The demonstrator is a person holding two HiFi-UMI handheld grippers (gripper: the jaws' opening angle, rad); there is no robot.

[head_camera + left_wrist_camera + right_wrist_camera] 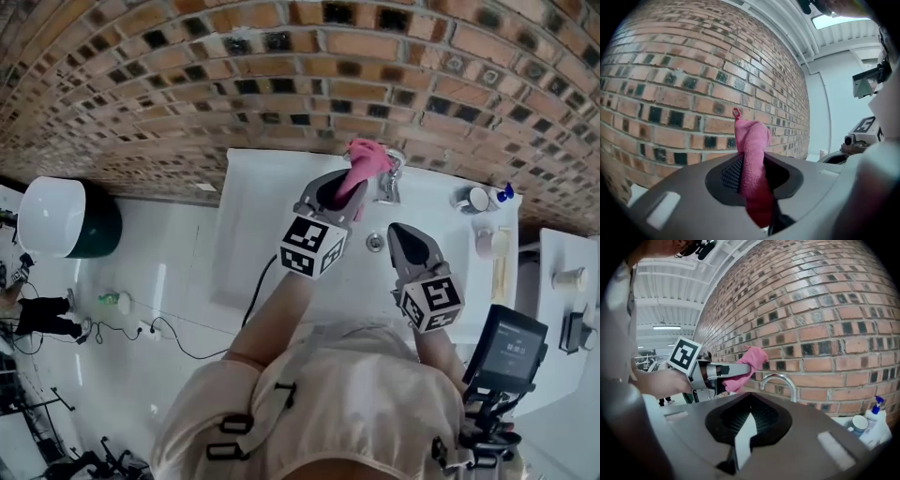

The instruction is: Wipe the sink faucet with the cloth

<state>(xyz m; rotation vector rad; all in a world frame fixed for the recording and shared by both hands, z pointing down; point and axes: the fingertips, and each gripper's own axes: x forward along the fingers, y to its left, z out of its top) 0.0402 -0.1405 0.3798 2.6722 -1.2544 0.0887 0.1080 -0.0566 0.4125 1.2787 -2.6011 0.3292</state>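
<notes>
My left gripper (349, 184) is shut on a pink cloth (367, 157), and the bunched end of the cloth sticks out past its tips. The cloth hangs just left of and above the chrome faucet (389, 183) at the back of the white sink (281, 187). In the left gripper view the cloth (751, 145) stands up between the jaws against the brick wall. The right gripper view shows the curved faucet spout (780, 379) with the cloth (749, 362) close to its left. My right gripper (401, 234) hovers over the basin near the drain, jaws together and holding nothing.
The brick wall (281, 75) rises right behind the sink. A blue-capped spray bottle (876, 420) and a small jar (857, 423) stand on the counter right of the faucet. A white and green bin (56, 217) and cables lie on the floor at the left.
</notes>
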